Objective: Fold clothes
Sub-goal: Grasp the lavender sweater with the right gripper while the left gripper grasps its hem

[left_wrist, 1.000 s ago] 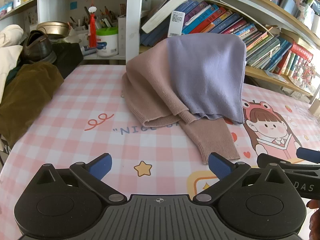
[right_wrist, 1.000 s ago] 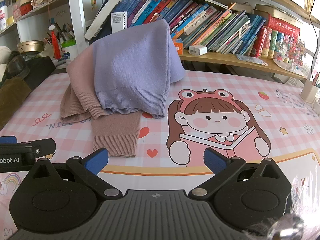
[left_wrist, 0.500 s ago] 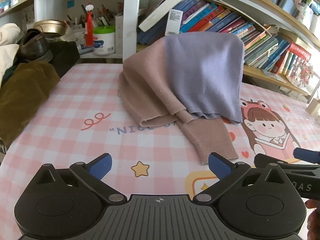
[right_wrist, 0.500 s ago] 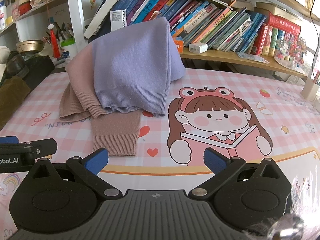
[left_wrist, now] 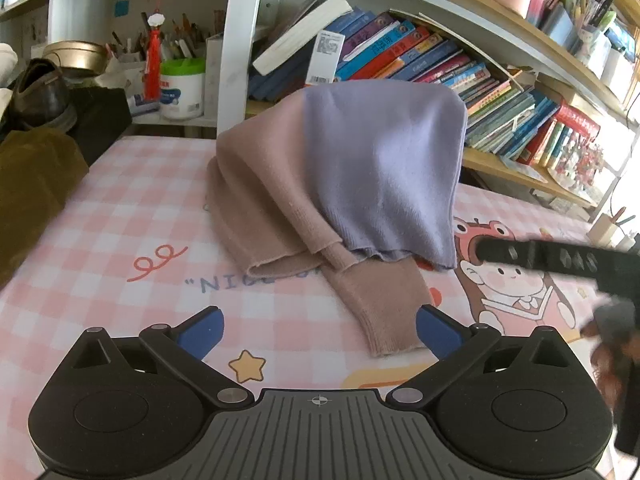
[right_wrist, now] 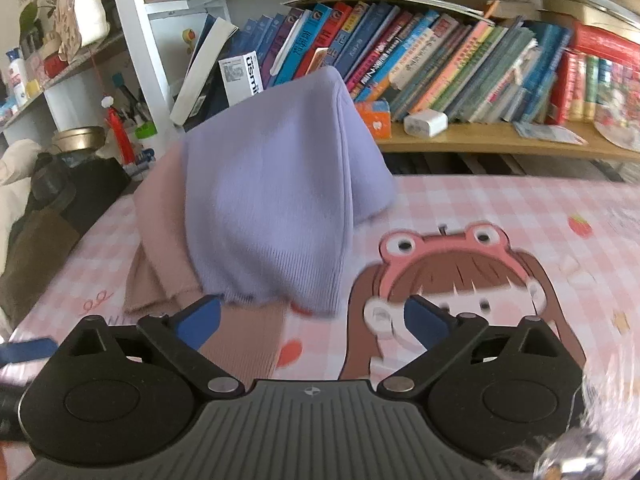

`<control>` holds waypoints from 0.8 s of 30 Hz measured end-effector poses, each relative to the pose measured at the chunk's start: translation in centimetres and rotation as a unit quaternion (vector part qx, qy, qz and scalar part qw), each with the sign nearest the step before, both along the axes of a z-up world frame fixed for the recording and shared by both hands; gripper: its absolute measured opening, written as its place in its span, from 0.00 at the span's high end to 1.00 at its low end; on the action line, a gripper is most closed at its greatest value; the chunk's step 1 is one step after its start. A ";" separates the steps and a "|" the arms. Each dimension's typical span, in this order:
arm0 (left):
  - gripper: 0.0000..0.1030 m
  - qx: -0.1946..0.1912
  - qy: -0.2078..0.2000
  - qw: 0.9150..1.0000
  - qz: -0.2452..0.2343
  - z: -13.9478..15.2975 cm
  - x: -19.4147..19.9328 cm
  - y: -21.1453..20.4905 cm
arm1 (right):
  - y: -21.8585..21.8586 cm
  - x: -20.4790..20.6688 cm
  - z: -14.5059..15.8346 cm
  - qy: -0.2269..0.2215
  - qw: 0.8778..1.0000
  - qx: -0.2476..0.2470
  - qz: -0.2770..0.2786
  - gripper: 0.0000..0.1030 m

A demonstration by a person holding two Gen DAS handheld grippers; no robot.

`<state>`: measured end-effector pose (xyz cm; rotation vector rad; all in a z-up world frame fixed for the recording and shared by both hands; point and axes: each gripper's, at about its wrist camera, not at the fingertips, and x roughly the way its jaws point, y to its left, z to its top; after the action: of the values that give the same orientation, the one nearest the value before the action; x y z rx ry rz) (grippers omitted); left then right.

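A sweater [left_wrist: 340, 184] is heaped on the table [left_wrist: 100, 264], toward its back edge, and its peak is propped against the books [left_wrist: 420, 64] on the shelf [left_wrist: 512, 168] behind it. One sleeve [left_wrist: 380, 300] is laid forward on the tablecloth, toward the left gripper [left_wrist: 318, 330]. Left of the table, a folded garment [left_wrist: 32, 184] is piled, with a shoe [left_wrist: 40, 96] set behind it. A tub [left_wrist: 182, 88] is kept on the shelf further back.

Centre-left in my left view I read "NI" in blue on the checked tabletop cover [left_wrist: 120, 248]; upper centre-left in my right view, a white label [right_wrist: 241, 74] reads "usmi"
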<state>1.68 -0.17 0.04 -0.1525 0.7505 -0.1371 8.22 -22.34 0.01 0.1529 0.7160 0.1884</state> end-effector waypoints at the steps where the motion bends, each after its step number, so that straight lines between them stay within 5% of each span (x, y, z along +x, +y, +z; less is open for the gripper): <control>1: 0.00 0.002 0.000 1.000 0.003 0.0 -0.1 -0.1 | -0.3 0.9 -0.1 0.001 1.000 0.004 0.005 0.04; 8: 0.00 0.017 0.009 0.998 0.056 0.1 -1.9 -0.3 | -1.1 6.2 -2.0 0.029 0.998 0.045 0.038 0.24; 11: 0.00 0.028 0.013 0.997 0.076 0.5 -2.6 -0.7 | -0.8 7.6 -2.8 0.044 0.995 0.068 0.057 0.44; 15: 0.00 0.042 0.015 0.994 0.100 0.9 -3.3 -1.5 | -1.0 8.2 -3.2 0.059 0.988 0.112 0.093 0.92; 19: 0.00 0.057 0.012 0.992 0.111 1.5 -3.8 -2.9 | -1.9 7.4 -2.8 0.063 0.974 0.173 0.129 0.94; 24: 0.00 0.069 0.001 0.992 0.108 2.2 -4.1 -5.1 | -5.3 3.4 -0.1 0.015 0.953 0.264 0.147 0.96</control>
<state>-2.37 -5.23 2.26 -0.1006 0.7391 0.1202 11.65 -27.59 -0.13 0.5625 0.7026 0.6652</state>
